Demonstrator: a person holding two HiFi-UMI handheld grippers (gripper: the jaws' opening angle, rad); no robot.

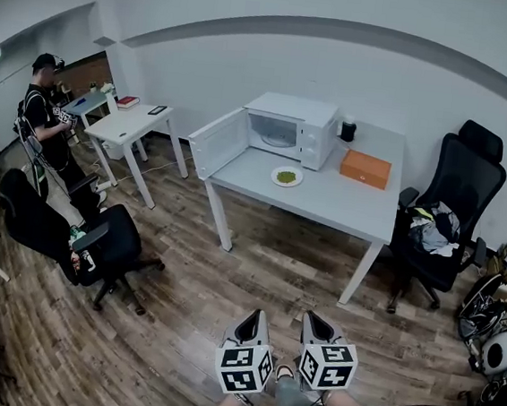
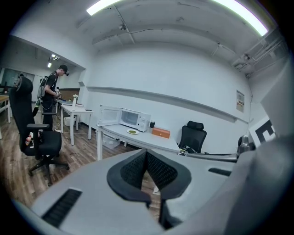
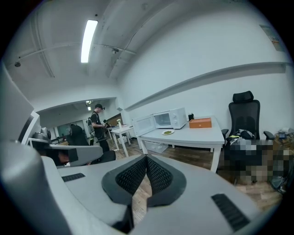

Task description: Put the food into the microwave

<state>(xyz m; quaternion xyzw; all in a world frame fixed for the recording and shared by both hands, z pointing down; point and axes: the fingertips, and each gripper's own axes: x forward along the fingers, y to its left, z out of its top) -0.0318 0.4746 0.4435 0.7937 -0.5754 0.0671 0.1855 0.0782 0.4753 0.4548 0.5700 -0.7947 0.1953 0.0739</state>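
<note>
1. Head view: the left gripper and right gripper sit side by side at 6 o'clock over a wood floor; well apart at 12 o'clock, a white table carries the microwave, its door swung open; the plate of green food rests on the table just at the microwave's 6 o'clock; an orange box lies at the plate's 3 o'clock; a person stands at 10 o'clock.
2. Left gripper view: the jaws are pressed together with nothing between them; the plate shows far off at 12 o'clock, on the table, with the microwave at its 10 o'clock.
3. Right gripper view: the jaws meet, gripping nothing; the plate sits far off at 1 o'clock, outside the microwave.
</note>
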